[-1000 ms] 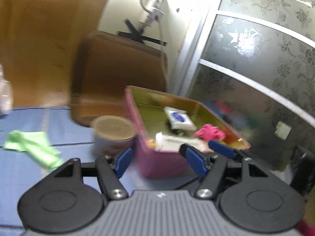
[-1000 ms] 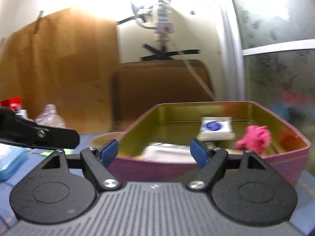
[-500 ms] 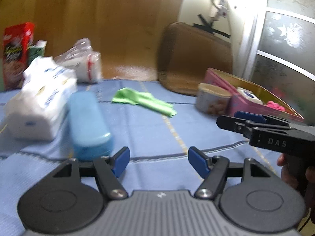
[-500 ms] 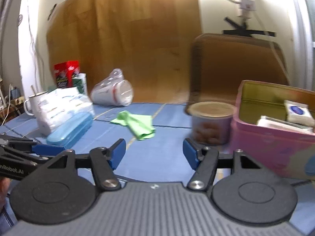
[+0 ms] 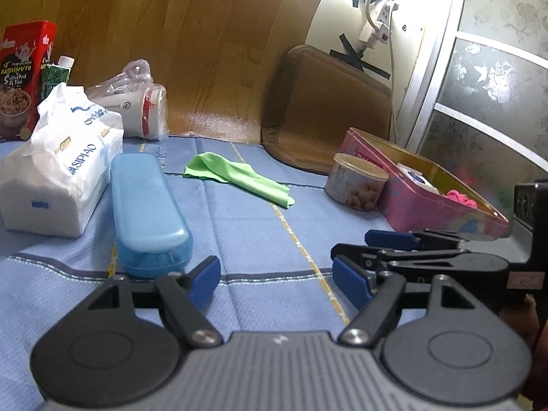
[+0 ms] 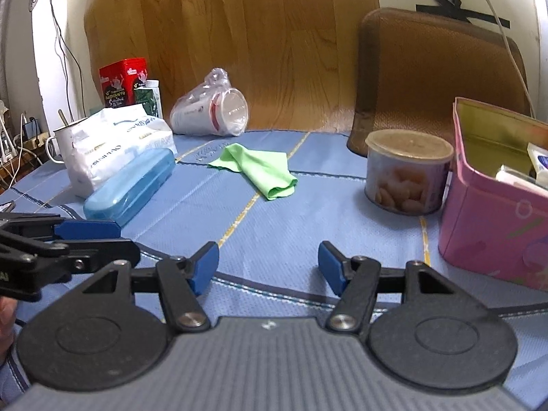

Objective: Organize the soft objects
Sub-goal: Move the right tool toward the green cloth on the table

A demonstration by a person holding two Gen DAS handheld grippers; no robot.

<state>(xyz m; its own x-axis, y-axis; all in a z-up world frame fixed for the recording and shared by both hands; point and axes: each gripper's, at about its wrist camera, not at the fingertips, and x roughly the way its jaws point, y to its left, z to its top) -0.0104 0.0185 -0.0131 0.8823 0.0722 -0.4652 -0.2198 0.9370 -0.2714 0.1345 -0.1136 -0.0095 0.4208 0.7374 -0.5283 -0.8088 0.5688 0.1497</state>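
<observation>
Blue cloth with yellow stripes covers the table (image 6: 274,212), which is backed by a wooden panel and a brown chair. Toward its right edge sits a pink tin box (image 6: 496,233), and some of the sorting looks done: a pink fluffy piece (image 5: 460,198) and what look like small white packets (image 5: 412,177) already lie inside it. A lidded snack can (image 6: 407,171) stands just beside the box.

What is left, by my reading, is mainly the green cloth (image 6: 260,169), lying crumpled near the middle of the table toward the back edge, untouched and well apart from both tools. The white tissue pack (image 5: 58,171) near the left edge may count as soft too; a blue plastic case (image 5: 147,209) lies right alongside it, and a bagged cup (image 6: 212,113) lies on its side behind.

Both tools hover low over the front edge, side by side. The left gripper (image 5: 277,279) has its jaws opening with nothing between them; the right gripper (image 6: 269,269) holds its jaws apart and empty. I'd judge the next pick is the green cloth, not yet begun.
</observation>
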